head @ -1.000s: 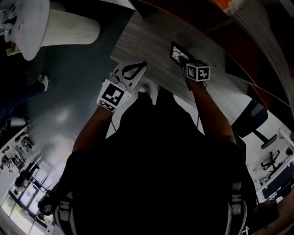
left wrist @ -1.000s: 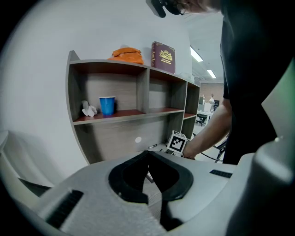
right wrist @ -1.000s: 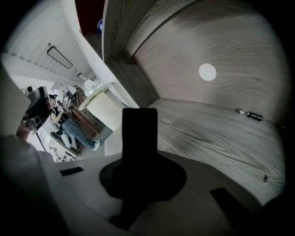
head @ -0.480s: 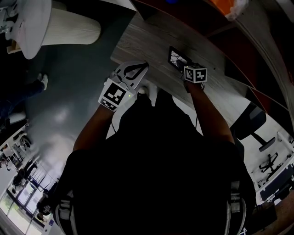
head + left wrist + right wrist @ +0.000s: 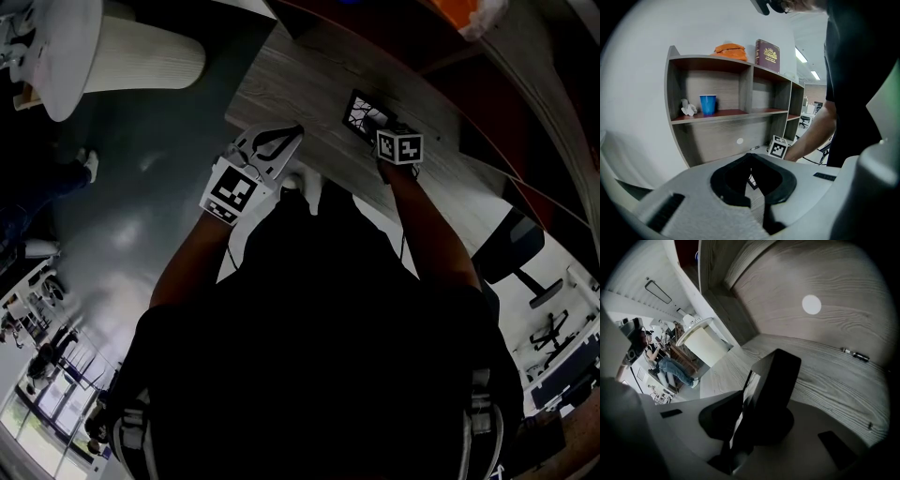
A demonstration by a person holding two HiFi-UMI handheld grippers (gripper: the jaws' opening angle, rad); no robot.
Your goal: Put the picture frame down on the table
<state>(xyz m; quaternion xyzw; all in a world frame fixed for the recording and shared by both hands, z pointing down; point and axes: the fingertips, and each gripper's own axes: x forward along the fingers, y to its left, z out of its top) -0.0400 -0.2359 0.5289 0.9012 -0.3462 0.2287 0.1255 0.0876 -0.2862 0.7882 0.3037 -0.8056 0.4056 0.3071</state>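
Right gripper view: the picture frame [image 5: 780, 376] is sitting edge-on between the jaws of my right gripper [image 5: 752, 397], dark back facing right, glass side facing left. It's running out from the jaws toward the grey wood table [image 5: 834, 380]. The jaws have just been opening. They're standing a little apart with the frame between them, and a thin bright strip on the left side suggests that pad is coming off it. I'm reading that as a release, not a grip.

In the head view the frame is showing its patterned face just beyond my right gripper, low over the middle of the table and tilted. I'm not able to confirm whether it's lying flat or only resting on its far edge.

Progress, as I'm judging it: the carry and the lowering are looking done and the letting go is under way. What's remaining is getting the jaws fully clear, backing the right gripper out without dragging or tipping the frame, and checking that it's settling on the table.

My left gripper [image 5: 286, 139] is hanging at the near edge of the table, well apart from the frame. Its jaws are sitting together with nothing in them, so it's taking no part in this.
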